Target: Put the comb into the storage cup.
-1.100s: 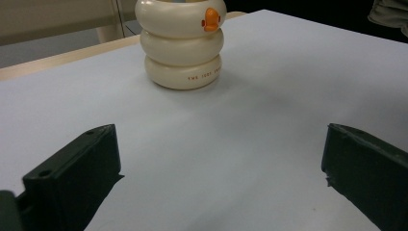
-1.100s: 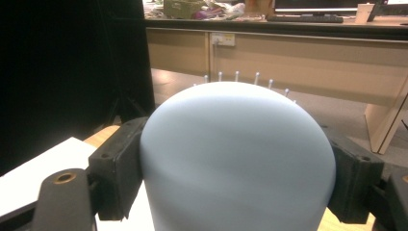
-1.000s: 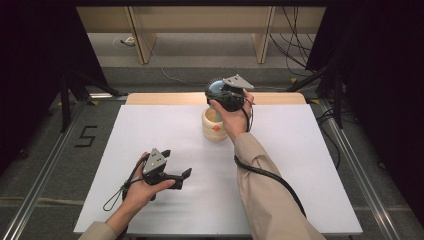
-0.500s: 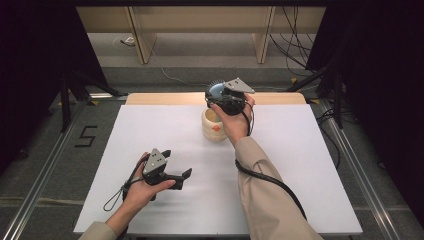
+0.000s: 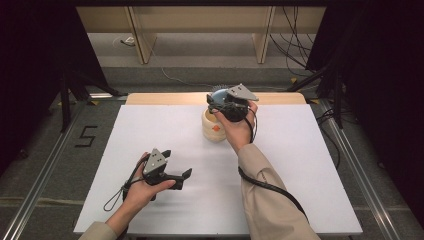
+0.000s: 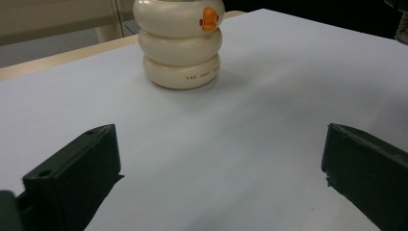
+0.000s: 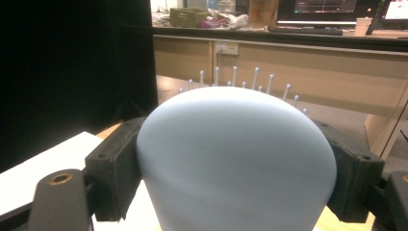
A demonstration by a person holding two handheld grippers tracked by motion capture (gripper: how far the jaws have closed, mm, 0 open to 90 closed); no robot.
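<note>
The pale blue brush point(image 7: 235, 159) is clenched between the jaws of the right gripper point(image 5: 220, 101), directly above the cream ringed holder point(image 5: 213, 126). It has barely moved since a second ago, so lowering seems next. The left gripper point(image 5: 176, 165) rests released on the tabletop point(image 5: 310, 165).

The left gripper point(image 5: 176, 166) sits in the lower left of the high view, held low in the left hand point(image 5: 142, 189), its jaws spread wide apart. The right gripper point(image 5: 216, 101) is raised near the upper centre, jaws clamped, the sleeved right forearm point(image 5: 265, 195) reaching up from the bottom edge.
</note>
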